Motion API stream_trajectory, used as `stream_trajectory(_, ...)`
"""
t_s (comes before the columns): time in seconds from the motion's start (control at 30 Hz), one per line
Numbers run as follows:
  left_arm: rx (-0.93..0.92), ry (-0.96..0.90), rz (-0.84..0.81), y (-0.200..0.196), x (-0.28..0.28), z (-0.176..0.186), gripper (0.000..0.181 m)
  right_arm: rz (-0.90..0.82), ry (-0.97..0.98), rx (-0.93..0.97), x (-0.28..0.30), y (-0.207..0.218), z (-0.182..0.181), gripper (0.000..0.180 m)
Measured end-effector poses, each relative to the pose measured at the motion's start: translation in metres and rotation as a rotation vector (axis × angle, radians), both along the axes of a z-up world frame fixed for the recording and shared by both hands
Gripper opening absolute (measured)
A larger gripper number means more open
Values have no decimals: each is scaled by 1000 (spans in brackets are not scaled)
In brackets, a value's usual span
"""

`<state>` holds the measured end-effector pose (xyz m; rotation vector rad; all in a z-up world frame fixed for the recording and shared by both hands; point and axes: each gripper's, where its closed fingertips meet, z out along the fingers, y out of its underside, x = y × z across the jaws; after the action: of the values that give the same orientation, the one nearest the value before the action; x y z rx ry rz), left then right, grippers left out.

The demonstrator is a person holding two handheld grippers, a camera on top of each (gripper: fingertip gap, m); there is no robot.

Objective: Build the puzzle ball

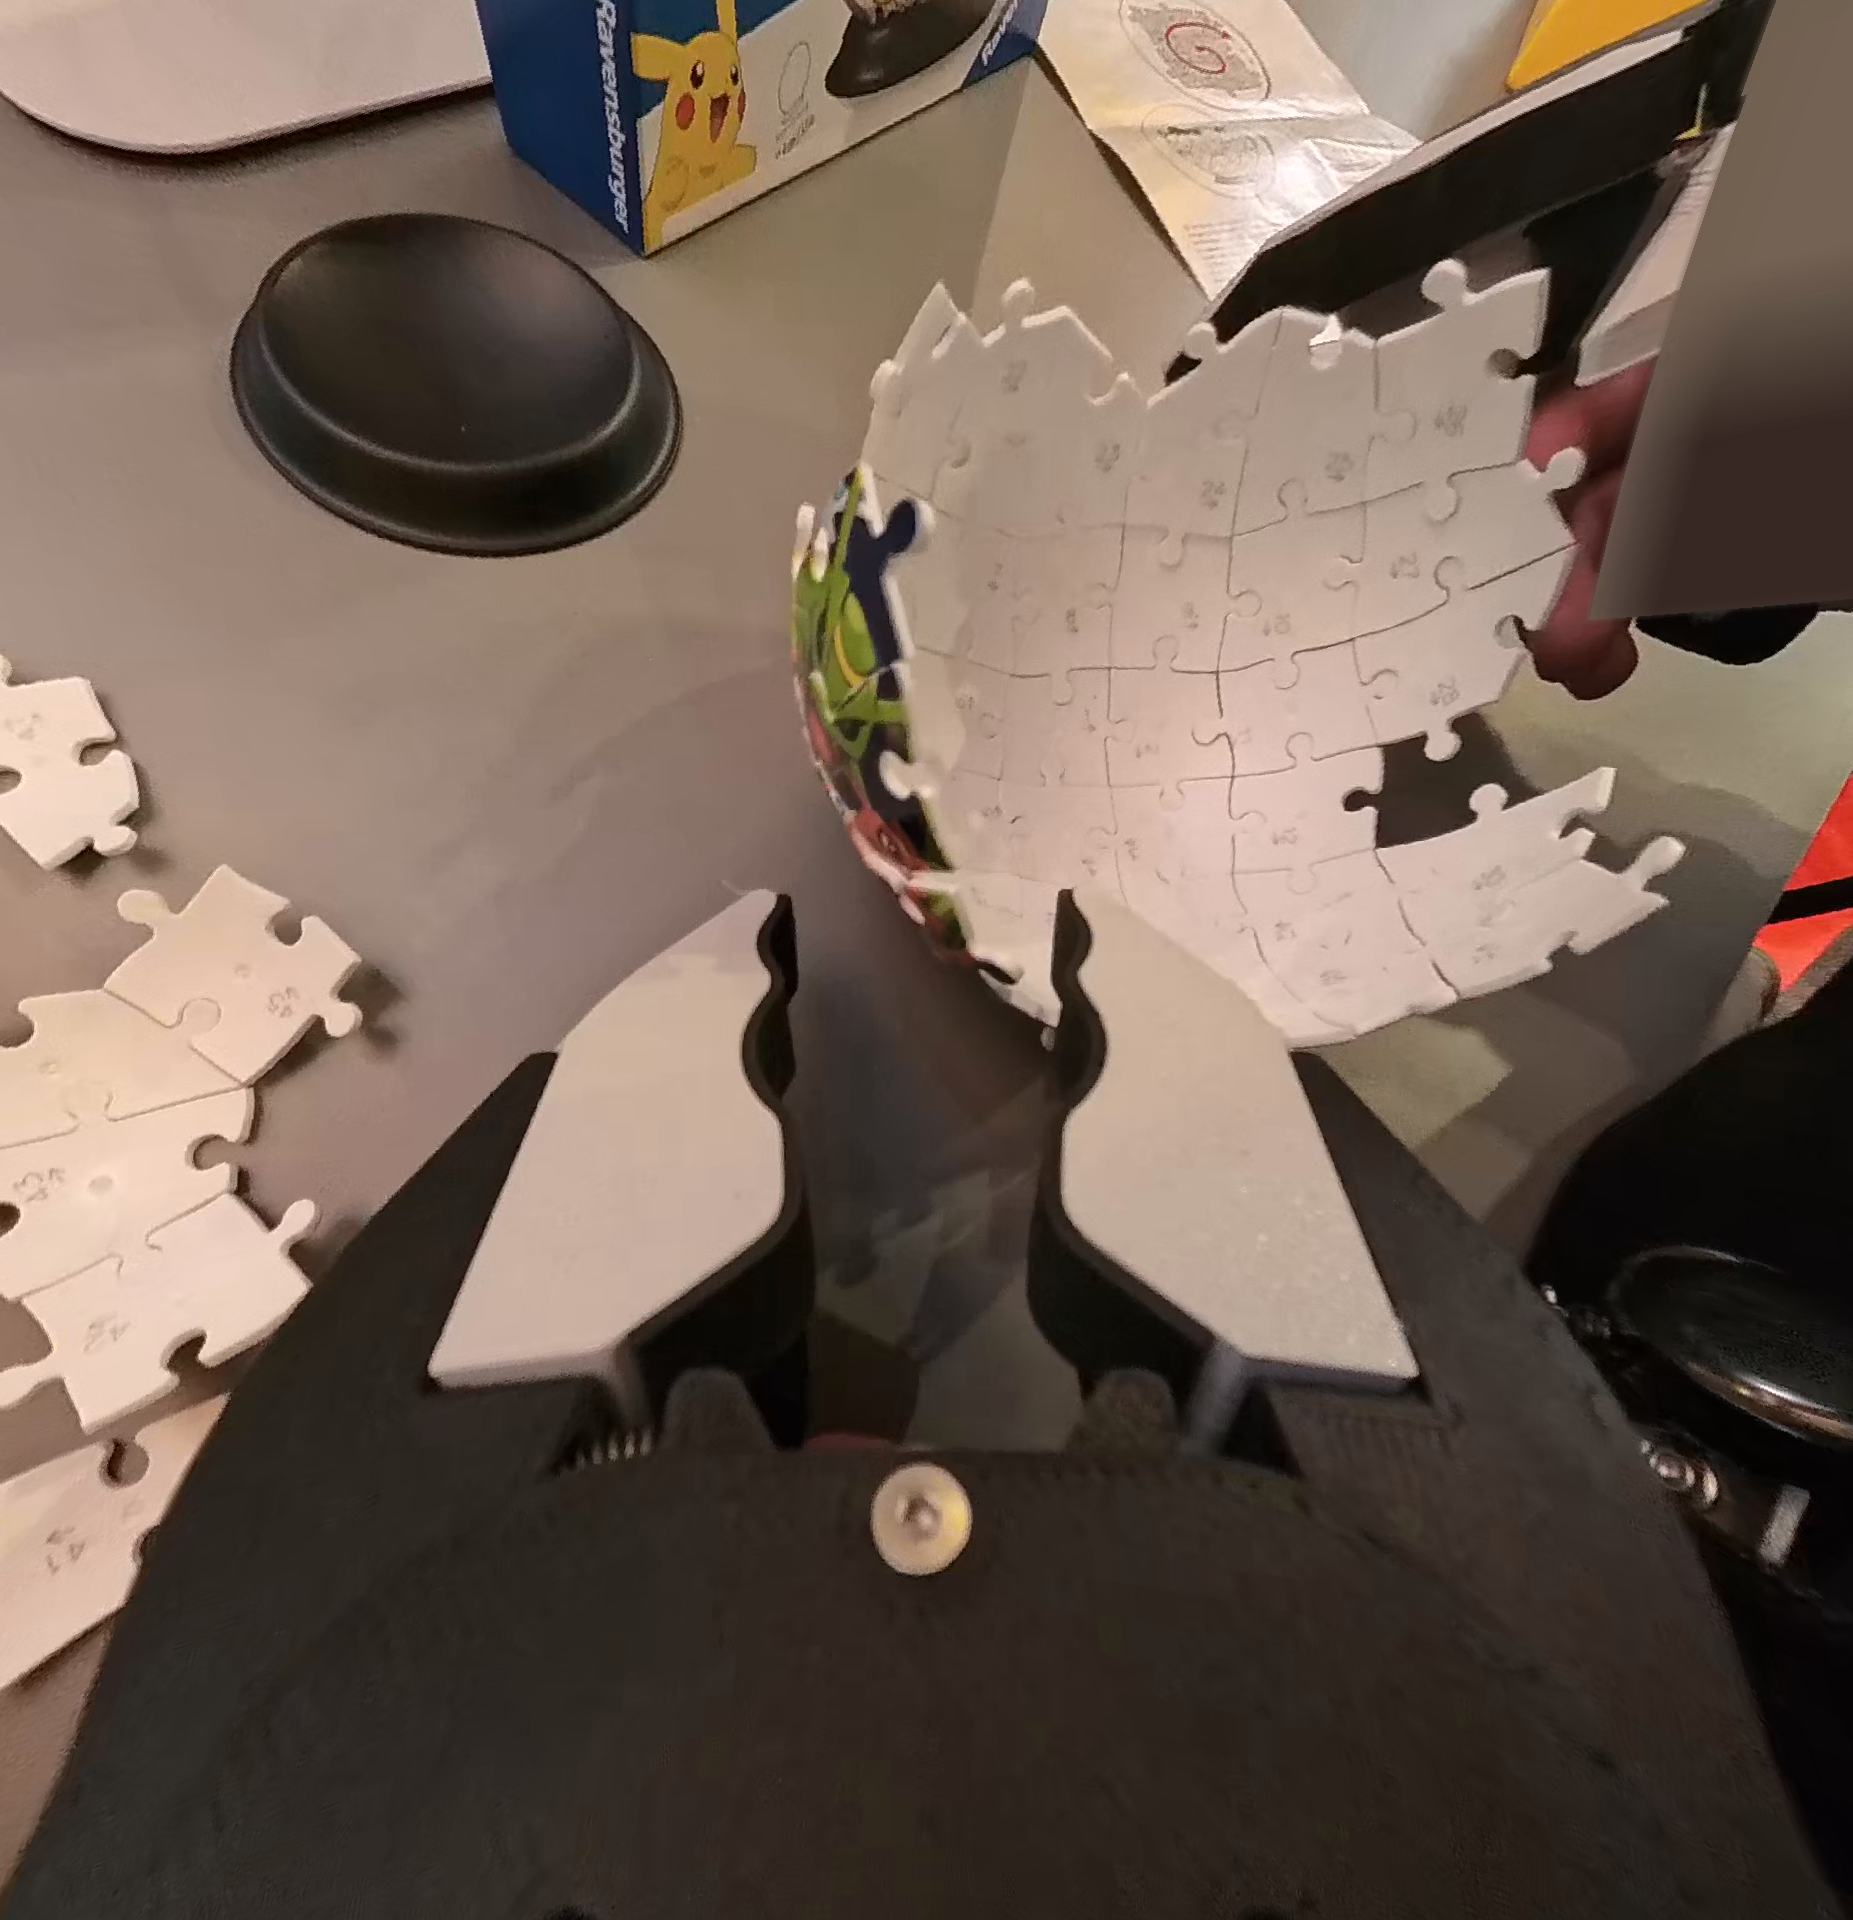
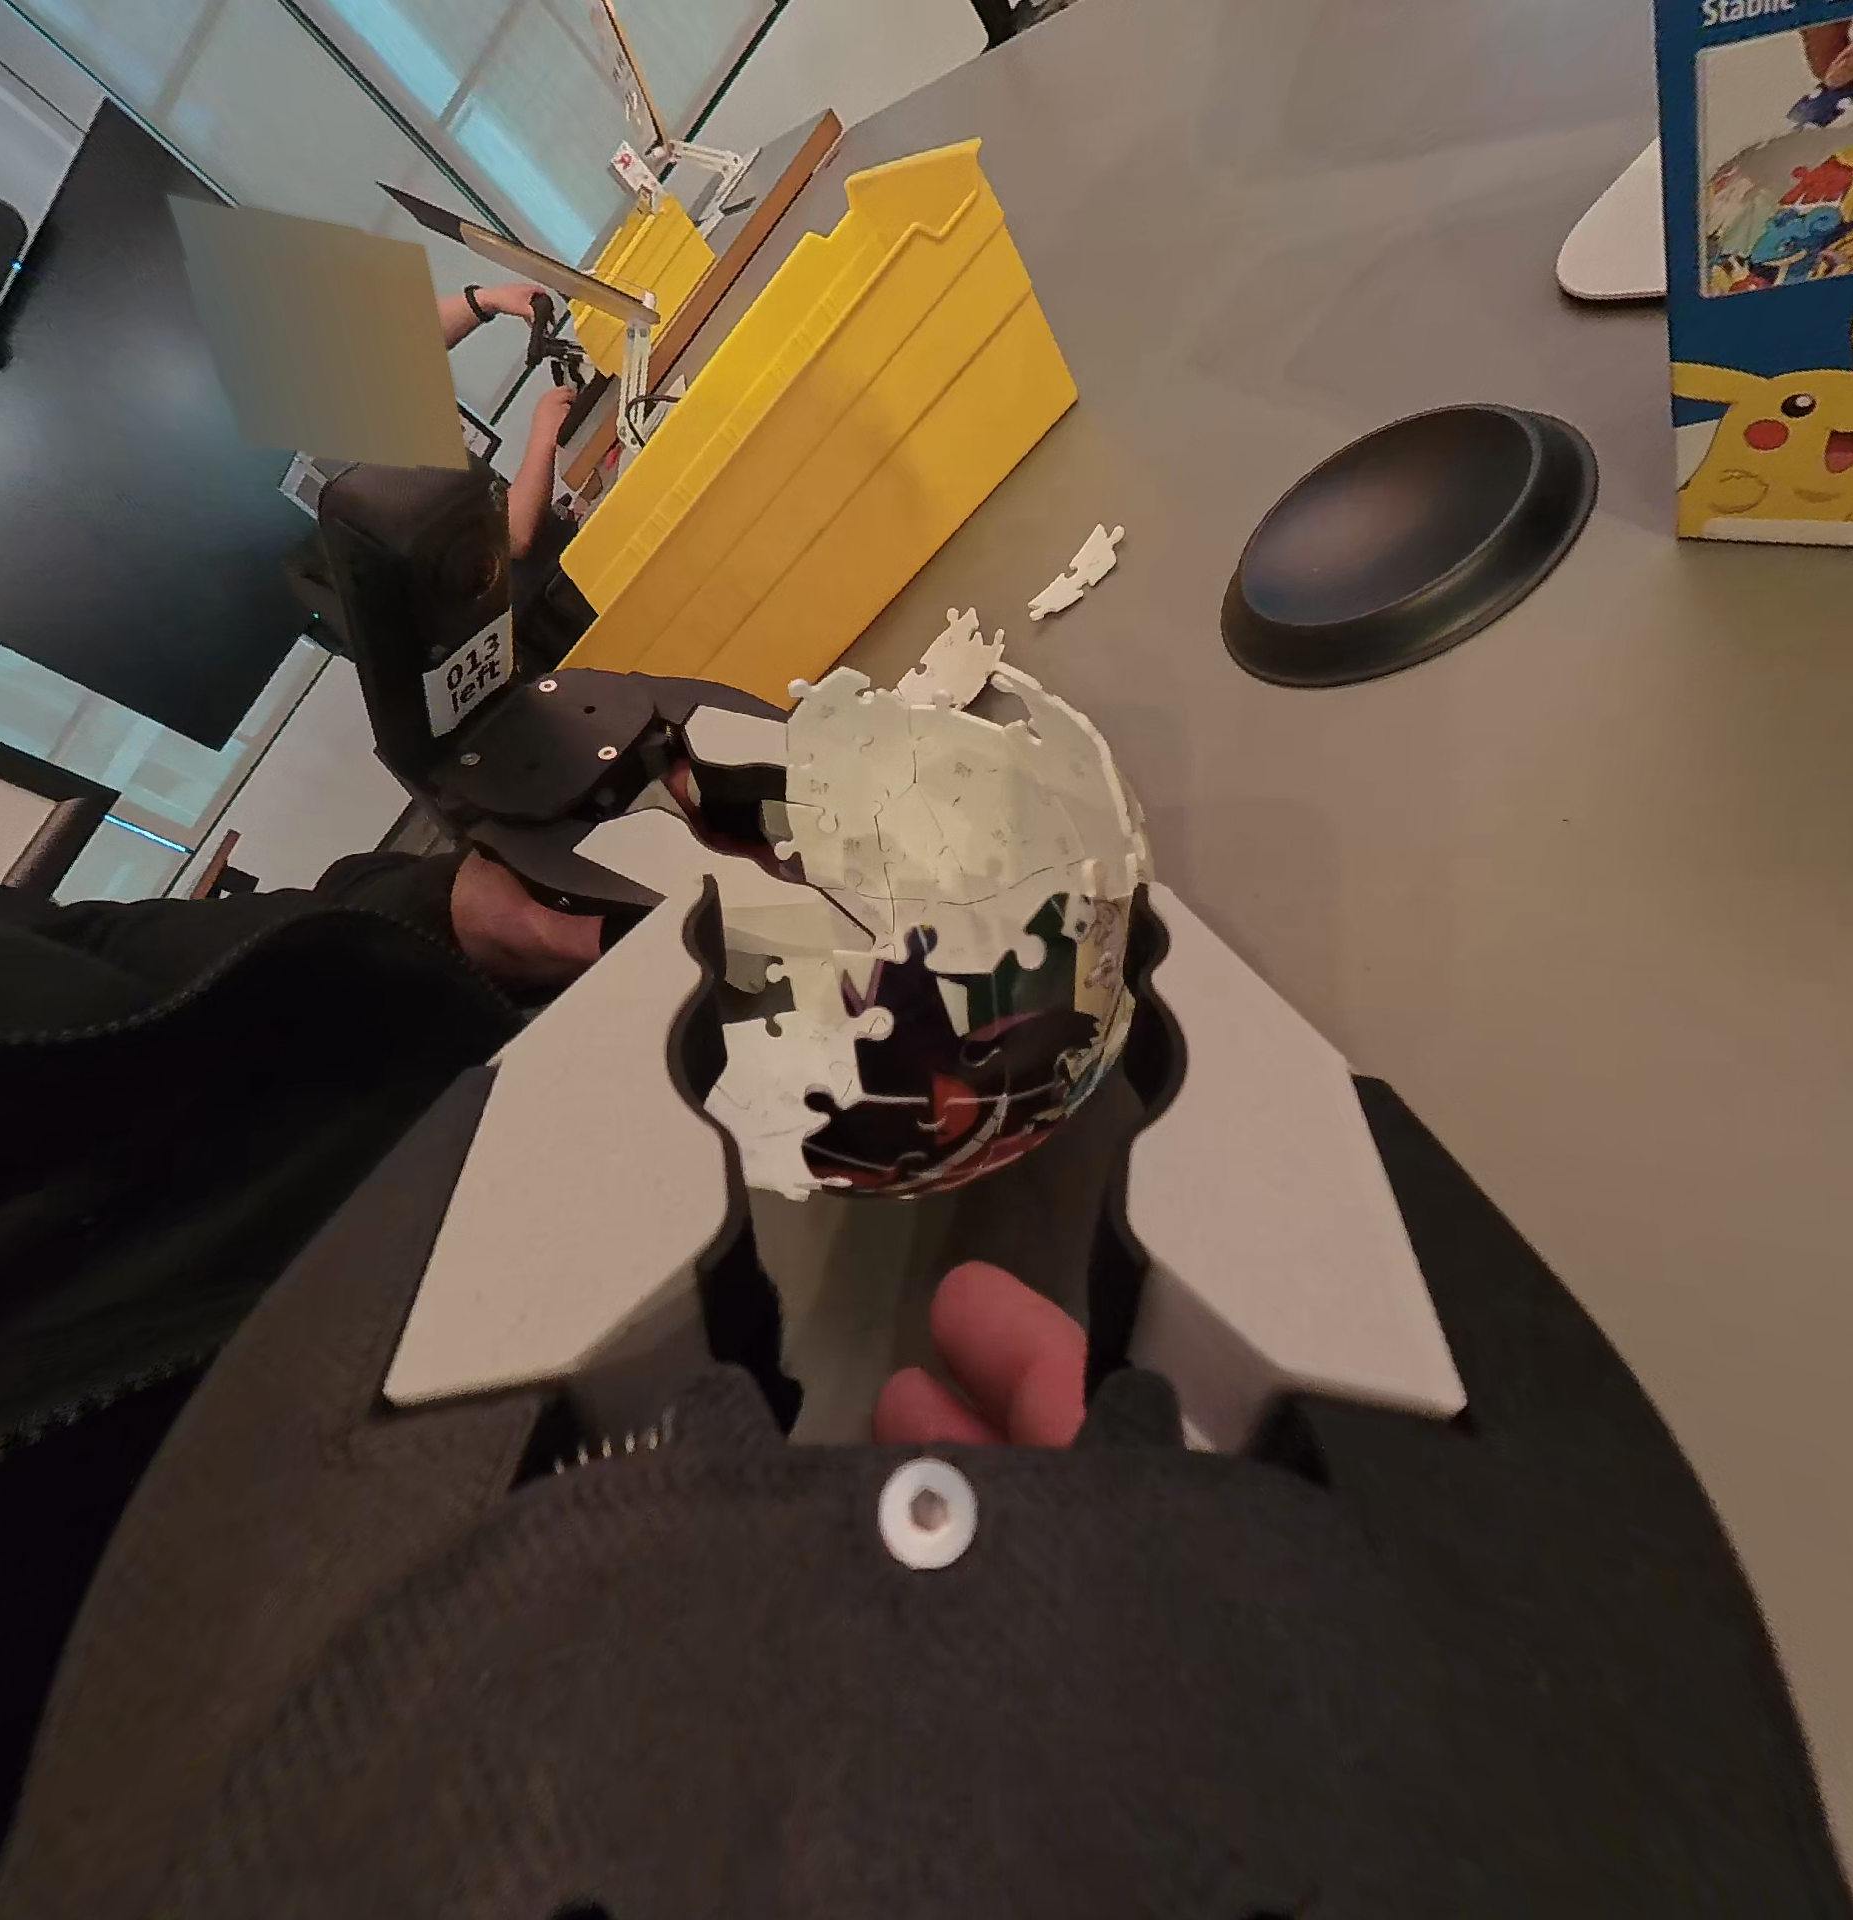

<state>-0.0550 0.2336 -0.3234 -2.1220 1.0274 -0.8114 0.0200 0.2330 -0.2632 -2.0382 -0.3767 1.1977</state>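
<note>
Above table, ball between jaws

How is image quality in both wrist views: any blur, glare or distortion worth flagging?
Left wrist view: loose puzzle pieces at the left edge are slightly soft; the half-built puzzle ball reads clearly, evenly lit. Right wrist view: strong wide-angle bending tilts the yellow bin; a sheen shows on the black stand.

You are facing white brand lettering on the blue-and-yellow cardboard puzzle box. Small grey numbers are showing on the loose white puzzle pieces and inside the half-built puzzle ball. A white printed sticker is sitting on the left gripper.
</note>
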Motion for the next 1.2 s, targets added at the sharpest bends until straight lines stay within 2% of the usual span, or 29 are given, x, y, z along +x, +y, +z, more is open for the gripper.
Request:
stream_trajectory(0.03, 4, 3, 1, 0, 0, 0, 47, 0, 1, 1, 0, 0, 1, 77)
stream_trajectory(1.2, 62, -5, 8, 14, 11, 14, 42, -24, -62, 27, 9, 1, -1, 77)
